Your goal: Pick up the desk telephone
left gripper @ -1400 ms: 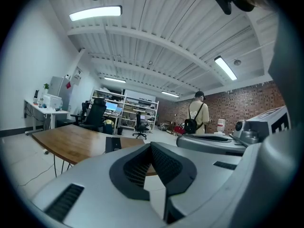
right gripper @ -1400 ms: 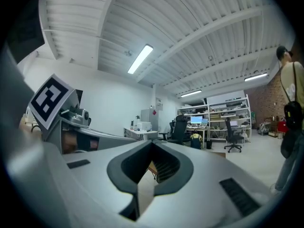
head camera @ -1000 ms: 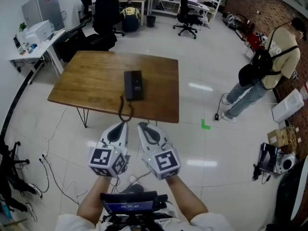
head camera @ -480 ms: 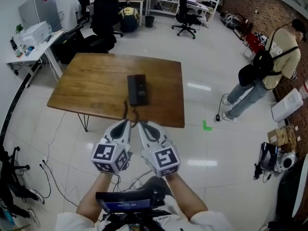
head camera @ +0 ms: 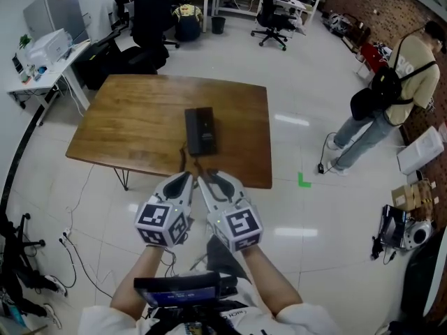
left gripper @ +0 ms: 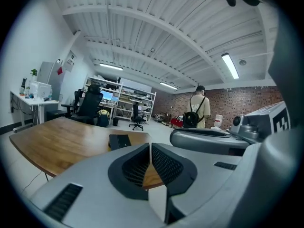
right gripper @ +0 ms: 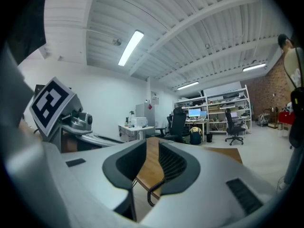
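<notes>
the desk telephone (head camera: 200, 131) lies flat on the wooden table (head camera: 126, 128), ahead of both sets of fingertips and clear of them, not lifted. its coiled cord (head camera: 187, 160) hangs over the near table edge, just beyond the fingertips. left gripper (head camera: 187, 176): jaws together, nothing between them. right gripper (head camera: 204, 179): jaws slightly apart, having just been opening, nothing held; only table edge and cord show through the gap. the grippers sit side by side, tips nearly meeting. a person (head camera: 391, 96) stands well off to the right.

Your wooden surface (head camera: 126, 117) at 12 o'clock | desk telephone (head camera: 200, 131) lies 3 o'clock of centre | coiled cord (head camera: 184, 158) crosses near edge
</notes>
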A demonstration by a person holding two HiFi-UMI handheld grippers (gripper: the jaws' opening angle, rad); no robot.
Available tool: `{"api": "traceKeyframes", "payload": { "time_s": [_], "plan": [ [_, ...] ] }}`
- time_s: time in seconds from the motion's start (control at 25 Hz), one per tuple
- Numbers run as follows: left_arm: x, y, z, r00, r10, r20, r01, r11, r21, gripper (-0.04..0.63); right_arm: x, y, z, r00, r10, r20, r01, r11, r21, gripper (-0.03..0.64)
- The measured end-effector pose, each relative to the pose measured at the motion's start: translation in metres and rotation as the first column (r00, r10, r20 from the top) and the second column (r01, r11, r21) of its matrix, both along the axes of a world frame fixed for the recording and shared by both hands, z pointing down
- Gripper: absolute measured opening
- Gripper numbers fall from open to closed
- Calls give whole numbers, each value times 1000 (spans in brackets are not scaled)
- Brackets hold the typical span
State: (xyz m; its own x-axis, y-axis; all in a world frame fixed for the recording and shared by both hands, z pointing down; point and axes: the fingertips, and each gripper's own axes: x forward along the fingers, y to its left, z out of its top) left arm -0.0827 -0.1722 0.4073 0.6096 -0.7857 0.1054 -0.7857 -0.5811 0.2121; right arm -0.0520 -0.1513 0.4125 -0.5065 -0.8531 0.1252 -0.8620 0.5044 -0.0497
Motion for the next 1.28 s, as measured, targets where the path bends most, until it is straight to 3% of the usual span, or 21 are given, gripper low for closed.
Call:
{"api": "traceKeyframes", "payload": {
  "time_s": [0.16, 0.28, 0.68, 0.76, 1.0, 1.08, 1.28],
  "plan": [
    [6, -22, 11, 1000, 5, 20, -5, 1000, -20, 11, 8, -26, 9, 1000, 3, -4, -3, 1000, -17, 84],
    [10, -44, 20, 1000, 15, 8, -15, 999, -42, 84, 17, -48, 20, 1000, 1, -13, -2, 999, -33, 84],
    [15, -122, 72, 1000, 8, -10, -9, 987, -162, 88, 54, -119, 60, 1000, -8, 6, 9, 990, -143, 84],
    [16, -137, 84, 999, 19, -30, -24, 980, -199, 151, 61, -130, 70, 1000, -22, 20, 25, 984, -176, 108],
    [10, -181, 132, 999, 33, -33, -41, 953, -300, 153, 72, -168, 108, 995, -62, 79, 81, 958, -274, 118],
    [11, -193, 153, 998, 63, -23, -67, 936, -345, 213, 77, -181, 123, 989, -73, 130, 113, 937, -330, 144],
    [9, -220, 183, 997, 74, -34, -82, 907, -414, 221, 90, -211, 154, 984, -87, 155, 144, 901, -410, 164]
  ]
}}
